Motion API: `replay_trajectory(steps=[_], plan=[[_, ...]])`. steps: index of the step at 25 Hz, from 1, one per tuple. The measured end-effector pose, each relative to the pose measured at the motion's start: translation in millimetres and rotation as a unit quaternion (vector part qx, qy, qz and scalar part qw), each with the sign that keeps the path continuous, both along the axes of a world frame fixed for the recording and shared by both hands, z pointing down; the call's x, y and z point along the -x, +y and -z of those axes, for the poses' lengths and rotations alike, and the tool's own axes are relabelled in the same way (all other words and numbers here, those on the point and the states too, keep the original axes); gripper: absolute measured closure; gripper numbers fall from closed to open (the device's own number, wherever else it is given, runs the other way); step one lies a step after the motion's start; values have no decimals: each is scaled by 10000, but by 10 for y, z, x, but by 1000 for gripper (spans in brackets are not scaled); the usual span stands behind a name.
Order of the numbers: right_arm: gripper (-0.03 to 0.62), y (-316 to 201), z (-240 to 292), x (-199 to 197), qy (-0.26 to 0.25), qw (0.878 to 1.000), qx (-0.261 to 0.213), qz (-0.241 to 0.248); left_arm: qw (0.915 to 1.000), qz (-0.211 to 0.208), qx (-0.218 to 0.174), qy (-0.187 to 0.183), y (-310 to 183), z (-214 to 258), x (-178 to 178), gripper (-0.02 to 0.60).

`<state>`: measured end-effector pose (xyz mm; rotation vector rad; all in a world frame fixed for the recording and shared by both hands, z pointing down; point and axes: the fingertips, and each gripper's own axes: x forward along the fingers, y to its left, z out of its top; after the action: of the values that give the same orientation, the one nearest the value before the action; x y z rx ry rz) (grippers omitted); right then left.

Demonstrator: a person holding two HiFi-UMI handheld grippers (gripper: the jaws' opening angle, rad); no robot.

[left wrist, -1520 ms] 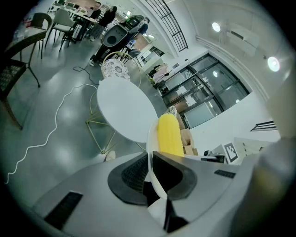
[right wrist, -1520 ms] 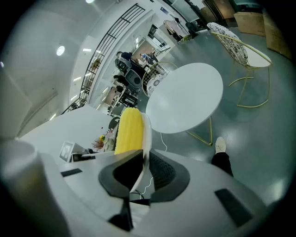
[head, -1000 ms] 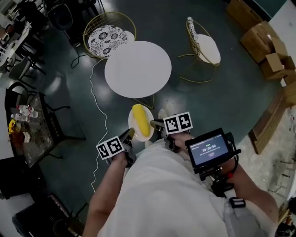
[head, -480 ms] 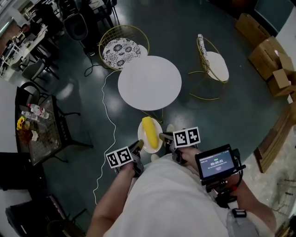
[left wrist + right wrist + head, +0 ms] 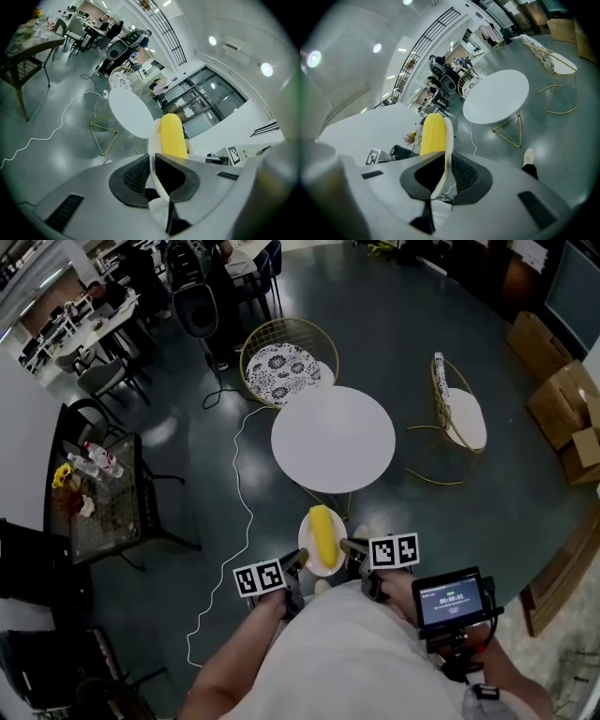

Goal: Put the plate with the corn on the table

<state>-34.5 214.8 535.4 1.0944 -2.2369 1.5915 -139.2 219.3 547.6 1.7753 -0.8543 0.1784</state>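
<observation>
In the head view, the plate (image 5: pixel 306 546) with the corn (image 5: pixel 324 534) hung in the air on the near side of the round white table (image 5: pixel 333 438), just short of its edge and not yet over it. The left gripper (image 5: pixel 292 564) pinched the plate's left rim and the right gripper (image 5: pixel 350 546) its right rim. The tabletop looked bare. A patterned chair (image 5: pixel 281 367) stood at the table's far left and a second chair (image 5: pixel 457 414) to its right. By my reading the pickup and carry were done, and the last reach over the table, the lowering and the release were left.

In the left gripper view, the jaws were drawn narrow onto the thin white rim, with the corn lying lengthwise beyond them and the table further off to the left.

In the right gripper view, the jaws were likewise clamped on the opposite rim, with the table ahead to the right and a shoe (image 5: pixel 528 156) on the floor below it.

The plate's underside and how deep each pad sat on the rim could not be made out. Both gripper views showed the plate edge-on, so little of its face was visible. The person's torso hid the floor nearest them in the head view.
</observation>
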Motion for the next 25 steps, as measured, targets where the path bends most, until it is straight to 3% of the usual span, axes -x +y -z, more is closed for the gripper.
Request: replay_trajectory(steps=[25], plan=[[542, -11, 20, 3, -126, 9998, -21, -179, 10000, 10, -2, 13, -13, 5, 5, 541]])
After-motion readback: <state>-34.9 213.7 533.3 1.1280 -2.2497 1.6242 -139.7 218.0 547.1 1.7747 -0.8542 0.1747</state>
